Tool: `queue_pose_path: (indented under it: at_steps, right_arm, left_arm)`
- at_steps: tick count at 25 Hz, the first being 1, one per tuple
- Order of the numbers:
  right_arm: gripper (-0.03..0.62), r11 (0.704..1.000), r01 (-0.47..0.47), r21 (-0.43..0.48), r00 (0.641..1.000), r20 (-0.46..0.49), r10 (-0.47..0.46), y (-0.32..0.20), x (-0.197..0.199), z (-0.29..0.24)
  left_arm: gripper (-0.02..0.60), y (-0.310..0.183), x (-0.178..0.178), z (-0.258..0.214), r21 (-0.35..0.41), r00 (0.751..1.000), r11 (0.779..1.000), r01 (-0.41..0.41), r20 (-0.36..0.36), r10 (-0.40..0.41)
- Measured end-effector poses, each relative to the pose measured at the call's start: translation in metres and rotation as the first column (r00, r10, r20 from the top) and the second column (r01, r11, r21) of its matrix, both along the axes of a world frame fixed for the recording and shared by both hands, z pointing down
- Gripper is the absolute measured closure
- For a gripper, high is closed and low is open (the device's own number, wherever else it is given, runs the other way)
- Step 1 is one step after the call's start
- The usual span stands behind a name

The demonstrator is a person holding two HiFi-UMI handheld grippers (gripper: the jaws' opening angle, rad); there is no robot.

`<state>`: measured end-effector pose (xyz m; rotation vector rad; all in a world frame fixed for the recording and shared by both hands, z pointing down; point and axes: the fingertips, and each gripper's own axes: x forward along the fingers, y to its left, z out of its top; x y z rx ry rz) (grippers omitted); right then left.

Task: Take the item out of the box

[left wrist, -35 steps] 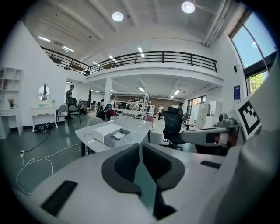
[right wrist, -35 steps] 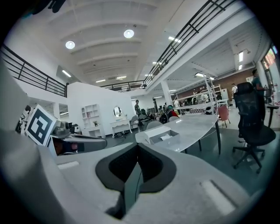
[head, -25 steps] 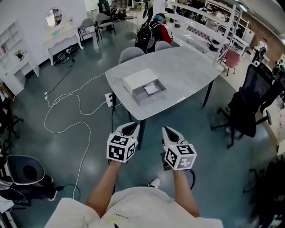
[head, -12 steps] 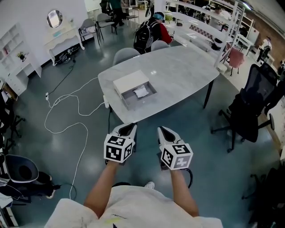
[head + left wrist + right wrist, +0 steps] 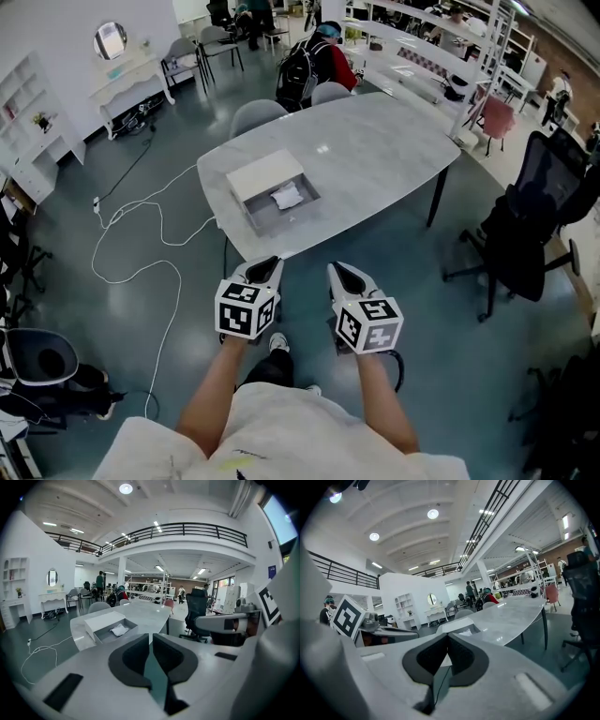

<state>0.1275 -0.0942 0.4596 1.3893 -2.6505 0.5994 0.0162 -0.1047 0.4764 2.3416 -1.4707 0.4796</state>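
- Two tools, left gripper [image 5: 266, 265] and right gripper [image 5: 338, 271], hang side by side short of the marble table's [image 5: 375, 150] near edge, each with jaws pressed together on nothing.
- Open box [image 5: 265, 175] sits by the table's near left corner; a white crumpled item [image 5: 286, 198] lies inside it.

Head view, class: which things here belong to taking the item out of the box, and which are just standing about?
Part of the job:
box; white item inside it; table under it; left gripper and right gripper, both shut and empty.

Just standing about:
white cable on the floor; black office chair; grey chair; backpack; round mirror.
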Motion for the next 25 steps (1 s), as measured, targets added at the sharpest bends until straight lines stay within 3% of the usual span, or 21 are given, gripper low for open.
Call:
queue_pose_path:
  at_steps: [7, 20, 25]
  right_arm:
    - [0.589, 1.000, -0.009, 0.004, 1.000, -0.028, 0.009, -0.045, 0.002, 0.003]
    - [0.589, 0.998, -0.043, -0.040, 0.997, -0.065, 0.041, -0.146, -0.035, 0.008]
    - [0.589, 0.995, -0.070, -0.069, 0.995, -0.079, 0.065, -0.176, -0.049, 0.013]
  left_arm:
    - [0.554, -0.048, 0.003, 0.007, 0.003, 1.000, 1.000, -0.012, -0.017, 0.012]
    - [0.553, -0.155, -0.036, 0.027, -0.058, 0.998, 0.997, -0.054, -0.012, 0.054]
    - [0.554, -0.191, -0.049, 0.041, -0.087, 0.994, 0.991, -0.102, 0.029, 0.105]
